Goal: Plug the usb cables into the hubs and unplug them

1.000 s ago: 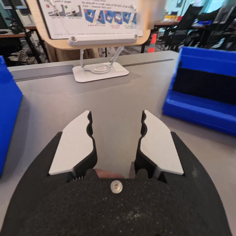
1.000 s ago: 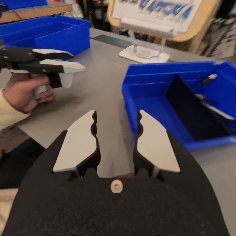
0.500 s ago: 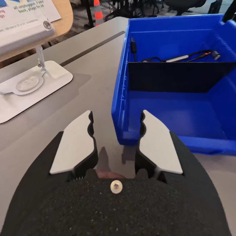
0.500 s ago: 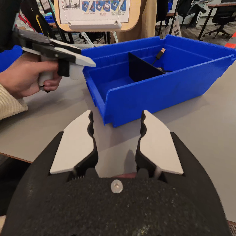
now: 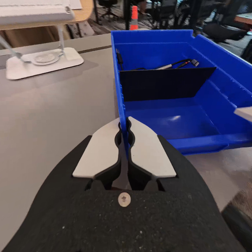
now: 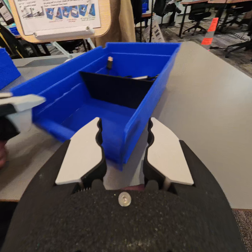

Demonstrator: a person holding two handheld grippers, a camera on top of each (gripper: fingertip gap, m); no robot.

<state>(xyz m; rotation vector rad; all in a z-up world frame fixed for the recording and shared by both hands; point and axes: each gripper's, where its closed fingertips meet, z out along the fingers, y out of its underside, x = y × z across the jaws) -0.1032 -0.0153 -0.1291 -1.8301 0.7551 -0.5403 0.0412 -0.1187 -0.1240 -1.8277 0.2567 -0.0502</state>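
Observation:
A blue bin [image 5: 163, 40] stands on the grey table, split by a black divider [image 5: 156, 84]. Behind the divider lie black USB cables with a plug [image 5: 118, 54] leaning on the bin wall, and a silver hub [image 5: 166, 66]. The near compartment is empty. My left gripper [image 5: 123, 120] is shut on the bin's left wall near its front corner. In the right wrist view, my right gripper [image 6: 124, 120] is open, its fingers either side of the bin's [image 6: 136, 46] right wall at the front corner. The plug [image 6: 109, 62] and hub [image 6: 140, 78] show there behind the divider [image 6: 115, 90].
A white stand base [image 5: 45, 61] carrying a wooden board with an instruction sheet [image 6: 58, 16] sits at the back of the table. A second blue bin [image 6: 6, 70] is at the far left. The table's front edge is near. Chairs and an orange cone [image 5: 134, 17] stand beyond.
My left gripper moved forward onto the bin's left wall and closed on it. My right gripper moved closer, around the bin's right front corner, still open.

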